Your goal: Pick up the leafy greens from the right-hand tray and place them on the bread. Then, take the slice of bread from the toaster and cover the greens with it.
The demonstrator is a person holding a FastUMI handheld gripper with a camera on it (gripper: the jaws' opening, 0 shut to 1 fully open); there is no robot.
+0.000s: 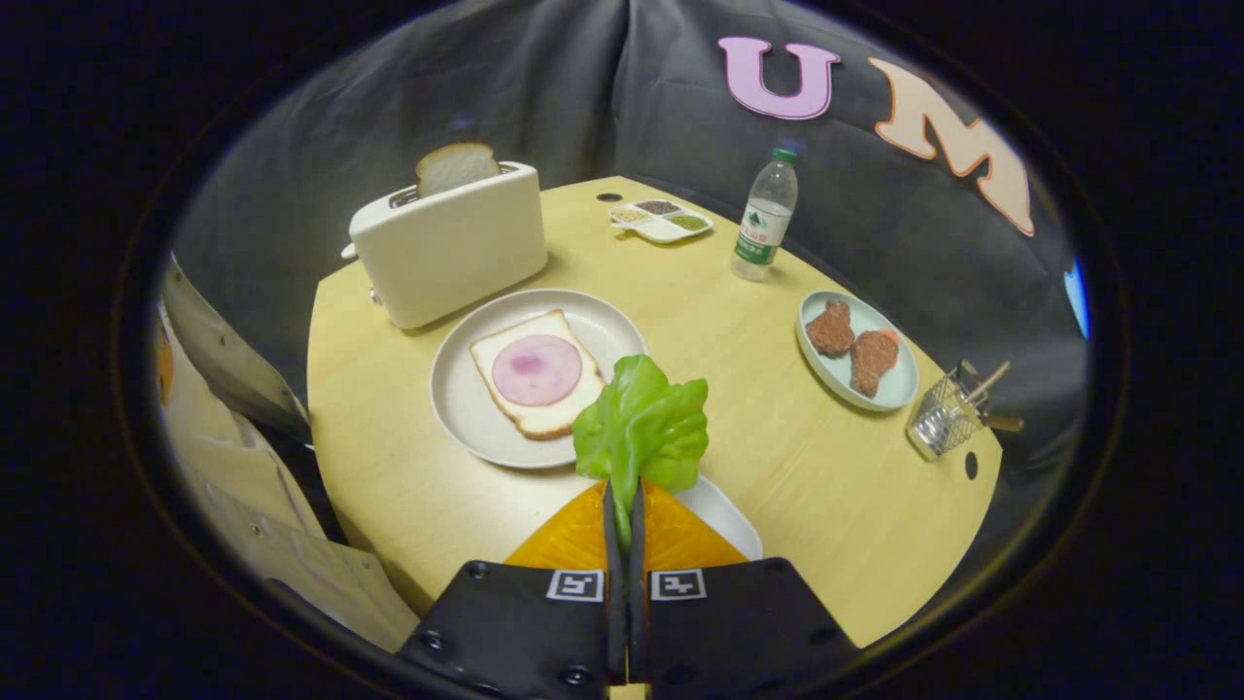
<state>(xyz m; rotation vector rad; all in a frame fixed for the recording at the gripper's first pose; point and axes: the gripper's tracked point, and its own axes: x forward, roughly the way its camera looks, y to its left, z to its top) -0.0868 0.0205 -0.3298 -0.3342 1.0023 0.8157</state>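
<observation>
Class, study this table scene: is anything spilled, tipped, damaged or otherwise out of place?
Nothing stands out. The toaster and bottle stand upright, and the bread with its ham slice lies flat on the plate. The gripper is shut on the leafy greens, held above the table. No spills.
</observation>
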